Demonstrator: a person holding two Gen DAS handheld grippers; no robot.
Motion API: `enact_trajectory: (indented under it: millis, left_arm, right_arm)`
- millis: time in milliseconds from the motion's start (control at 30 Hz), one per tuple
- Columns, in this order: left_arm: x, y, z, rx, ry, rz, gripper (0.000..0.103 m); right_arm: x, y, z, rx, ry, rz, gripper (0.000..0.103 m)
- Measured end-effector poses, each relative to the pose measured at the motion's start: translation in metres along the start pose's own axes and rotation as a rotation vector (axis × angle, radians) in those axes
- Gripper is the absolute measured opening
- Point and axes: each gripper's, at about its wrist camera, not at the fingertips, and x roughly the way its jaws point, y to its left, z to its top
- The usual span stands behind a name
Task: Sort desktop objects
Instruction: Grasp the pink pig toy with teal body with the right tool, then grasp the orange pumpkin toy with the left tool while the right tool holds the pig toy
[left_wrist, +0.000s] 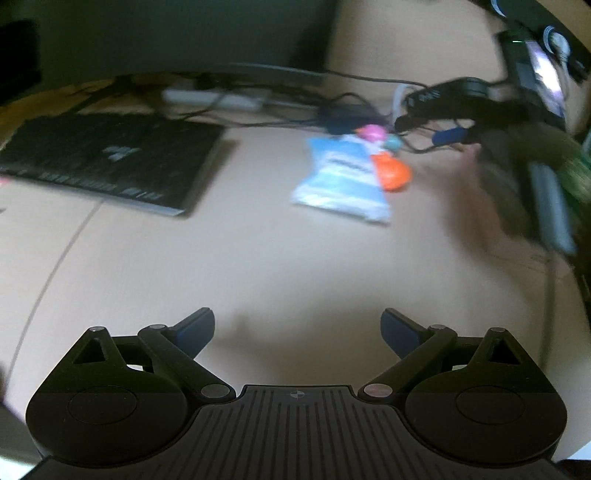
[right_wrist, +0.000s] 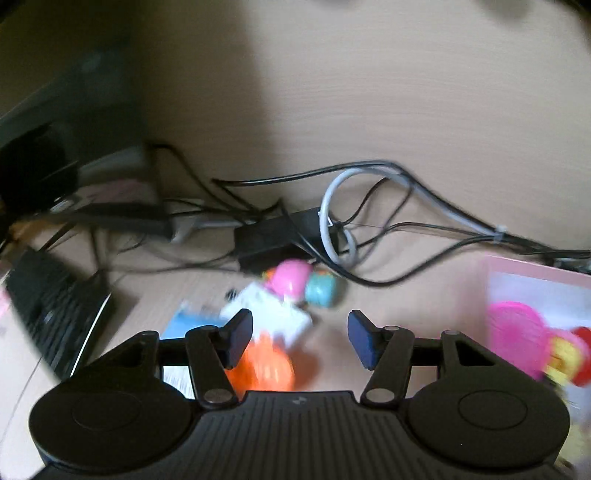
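A blue and white packet (left_wrist: 343, 177) lies on the beige desk, with an orange toy (left_wrist: 393, 171) against its right edge and a pink toy (left_wrist: 373, 132) and a teal toy (left_wrist: 393, 142) just behind it. My left gripper (left_wrist: 297, 332) hovers well short of them, open and with nothing between its fingers. My right gripper (right_wrist: 300, 336) hangs over the same pile, open. In the right wrist view the orange toy (right_wrist: 266, 365) shows beside its left finger and the packet (right_wrist: 273, 314) between the fingers, both blurred. No pad presses on them. The pink toy (right_wrist: 290, 277) and teal toy (right_wrist: 321, 290) lie just beyond.
A pink bin (right_wrist: 535, 269) at the right holds a pink disc (right_wrist: 517, 336) and yellow and red toys (right_wrist: 569, 358). A black keyboard (left_wrist: 103, 158) lies at the left. Tangled cables and a black adapter (right_wrist: 273, 236) run along the back. A blurred hand (left_wrist: 476, 192) is at the right.
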Motion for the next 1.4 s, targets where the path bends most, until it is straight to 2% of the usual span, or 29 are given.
enact_trajectory:
  millis: [67, 167, 300, 333, 400, 433, 533, 867, 900, 933, 967, 1033, 1133, 1300, 1367, 1400]
  left_arm:
    - [-0.006, 0.014, -0.006, -0.023, 0.001, 0.011, 0.099]
    - [-0.012, 0.032, -0.014, -0.058, 0.003, 0.028, 0.1]
    - [-0.012, 0.048, -0.019, -0.089, 0.015, 0.047, 0.1]
    - [-0.011, 0.048, -0.02, -0.087, 0.017, 0.047, 0.1]
    - [-0.009, 0.047, -0.019, -0.07, 0.016, 0.038, 0.1]
    - [-0.008, 0.044, -0.019, -0.06, 0.016, 0.03, 0.1]
    - [-0.002, 0.032, -0.015, -0.024, 0.015, -0.003, 0.1]
    - [0.016, -0.029, -0.005, 0.179, 0.026, -0.133, 0.1]
    - [0.018, -0.035, -0.005, 0.199, 0.029, -0.145, 0.1]
    - [0.019, -0.04, -0.006, 0.216, 0.031, -0.155, 0.1]
    - [0.021, -0.045, -0.006, 0.229, 0.031, -0.163, 0.1]
    - [0.024, -0.053, -0.006, 0.248, 0.03, -0.171, 0.1]
    - [0.028, -0.063, -0.004, 0.274, 0.017, -0.153, 0.1]
    - [0.025, -0.063, 0.001, 0.288, -0.013, -0.104, 0.1]
    - [0.025, -0.061, 0.003, 0.299, -0.011, -0.087, 0.1]
    - [0.026, -0.061, 0.004, 0.309, -0.011, -0.082, 0.1]
  right_arm:
    - [0.029, 0.005, 0.011, 0.031, 0.026, -0.037, 0.08]
    - [0.068, 0.009, 0.018, 0.053, 0.051, -0.167, 0.081]
    - [0.09, 0.01, 0.022, 0.086, 0.052, -0.169, 0.083]
    - [0.091, 0.011, 0.021, 0.082, 0.051, -0.178, 0.083]
    - [0.091, 0.011, 0.017, 0.076, 0.071, -0.154, 0.057]
    - [0.09, 0.011, 0.013, 0.082, 0.096, -0.125, 0.055]
    - [0.073, 0.016, -0.005, 0.033, 0.104, -0.092, 0.036]
    - [-0.022, 0.014, -0.091, -0.061, 0.217, 0.142, 0.037]
    - [-0.035, 0.011, -0.096, -0.068, 0.198, 0.142, 0.037]
    - [-0.04, 0.013, -0.097, -0.078, 0.171, 0.13, 0.043]
    - [-0.05, 0.01, -0.095, -0.094, 0.14, 0.109, 0.053]
    - [-0.062, 0.008, -0.092, -0.135, 0.078, 0.052, 0.06]
    - [-0.063, 0.007, -0.089, -0.157, 0.075, 0.05, 0.06]
    - [-0.044, 0.012, -0.095, -0.118, 0.098, 0.089, 0.059]
    - [-0.04, 0.014, -0.099, -0.116, 0.108, 0.105, 0.046]
    - [-0.04, 0.016, -0.103, -0.114, 0.111, 0.1, 0.046]
